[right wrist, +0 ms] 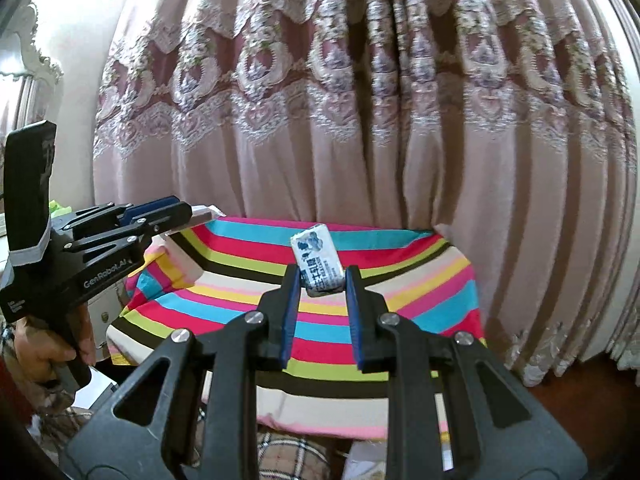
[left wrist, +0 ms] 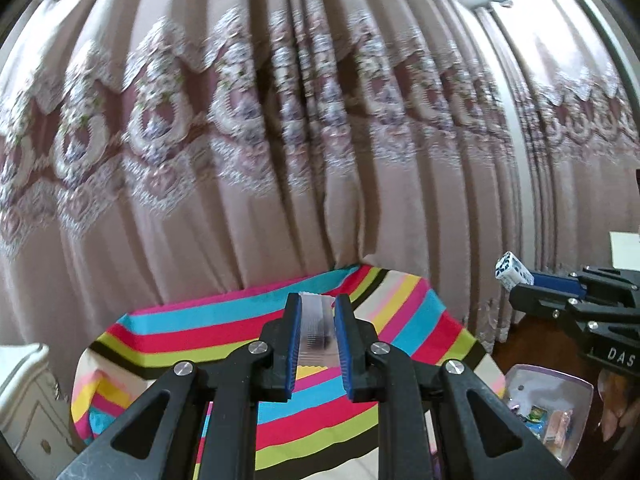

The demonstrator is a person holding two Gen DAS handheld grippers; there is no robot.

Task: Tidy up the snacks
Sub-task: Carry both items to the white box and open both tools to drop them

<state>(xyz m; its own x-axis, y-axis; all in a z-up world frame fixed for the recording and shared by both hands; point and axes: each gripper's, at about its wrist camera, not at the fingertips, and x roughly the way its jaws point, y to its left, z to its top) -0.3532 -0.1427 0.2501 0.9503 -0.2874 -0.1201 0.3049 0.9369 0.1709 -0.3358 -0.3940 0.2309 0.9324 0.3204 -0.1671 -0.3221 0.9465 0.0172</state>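
Note:
My left gripper (left wrist: 317,304) is shut on a clear, silvery snack packet (left wrist: 316,330) and holds it up above the striped cloth (left wrist: 224,328). It also shows at the left of the right wrist view (right wrist: 188,216), the packet's end (right wrist: 206,213) poking out of it. My right gripper (right wrist: 322,280) is shut on a white and blue snack packet (right wrist: 318,262), held above the same cloth (right wrist: 240,304). The right gripper also shows at the right edge of the left wrist view (left wrist: 520,286), with the white and blue packet (left wrist: 512,274) at its tip.
A pink patterned curtain (left wrist: 280,140) hangs right behind the cloth-covered table. A clear tub (left wrist: 548,408) with several snacks sits low at the right. A white cabinet (left wrist: 28,400) stands at the left. Dark wooden floor (right wrist: 580,408) lies to the right.

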